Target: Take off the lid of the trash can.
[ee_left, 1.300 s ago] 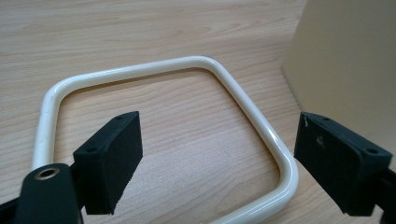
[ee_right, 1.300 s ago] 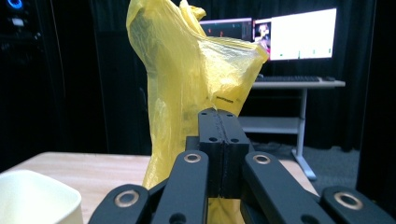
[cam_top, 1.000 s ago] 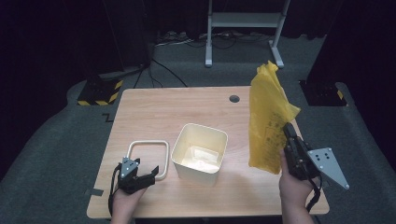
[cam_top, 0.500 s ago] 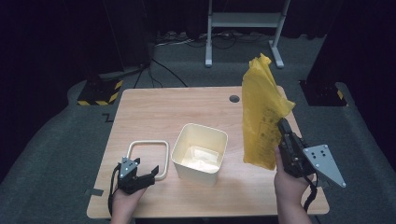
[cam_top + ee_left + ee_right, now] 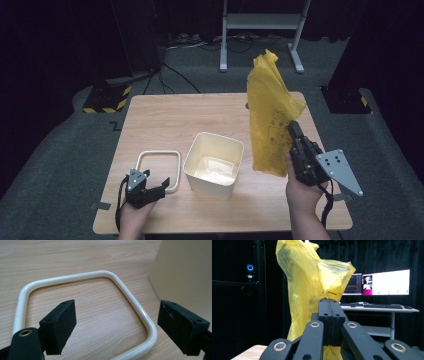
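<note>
Plastic in my grasp: my right claw (image 5: 291, 131) clenches a yellow bag (image 5: 270, 115) (upright above it); my left claw (image 5: 159, 187), released, straddles the white frame (image 5: 140, 312).

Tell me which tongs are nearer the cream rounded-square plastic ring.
Left. The left tongs hover open right over the ring; the right tongs are across the bin, pinching the yellow plastic bag.

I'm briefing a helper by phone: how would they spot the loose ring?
Start at the wooden table and find the cream bin near its middle. The ring lies flat just left of it, by the left gripper: an open, rounded-square cream loop, nothing inside.
</note>
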{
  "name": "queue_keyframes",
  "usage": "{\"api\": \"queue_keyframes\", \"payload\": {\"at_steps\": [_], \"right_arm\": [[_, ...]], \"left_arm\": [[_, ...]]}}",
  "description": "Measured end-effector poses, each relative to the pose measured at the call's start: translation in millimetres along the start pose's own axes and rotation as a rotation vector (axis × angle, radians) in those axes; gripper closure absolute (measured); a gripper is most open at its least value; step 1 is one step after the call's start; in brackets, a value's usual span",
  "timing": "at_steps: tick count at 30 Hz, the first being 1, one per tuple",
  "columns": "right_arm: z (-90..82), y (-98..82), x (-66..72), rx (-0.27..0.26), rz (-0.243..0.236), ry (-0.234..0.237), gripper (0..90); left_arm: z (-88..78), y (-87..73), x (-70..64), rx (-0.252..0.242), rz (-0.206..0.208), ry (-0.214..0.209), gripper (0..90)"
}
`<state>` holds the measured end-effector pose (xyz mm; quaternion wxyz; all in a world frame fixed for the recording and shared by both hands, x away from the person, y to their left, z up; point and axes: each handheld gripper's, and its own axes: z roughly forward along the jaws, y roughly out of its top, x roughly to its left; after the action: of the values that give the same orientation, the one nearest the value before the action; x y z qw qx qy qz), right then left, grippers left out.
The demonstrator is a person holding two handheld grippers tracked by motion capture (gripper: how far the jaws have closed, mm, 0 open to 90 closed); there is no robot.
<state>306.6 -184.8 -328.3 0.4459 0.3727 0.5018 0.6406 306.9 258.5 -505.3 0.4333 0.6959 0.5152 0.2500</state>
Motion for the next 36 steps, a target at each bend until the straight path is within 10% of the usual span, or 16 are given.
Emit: {"api": "queue_keyframes", "payload": {"at_steps": [36], "right_arm": [[43.3, 1.1, 74.3, -0.027, 0.045, 0.163, 89.8]], "left_arm": [[-4.2, -0.4, 3.8, -0.017, -0.016, -0.011, 15.4]]}}
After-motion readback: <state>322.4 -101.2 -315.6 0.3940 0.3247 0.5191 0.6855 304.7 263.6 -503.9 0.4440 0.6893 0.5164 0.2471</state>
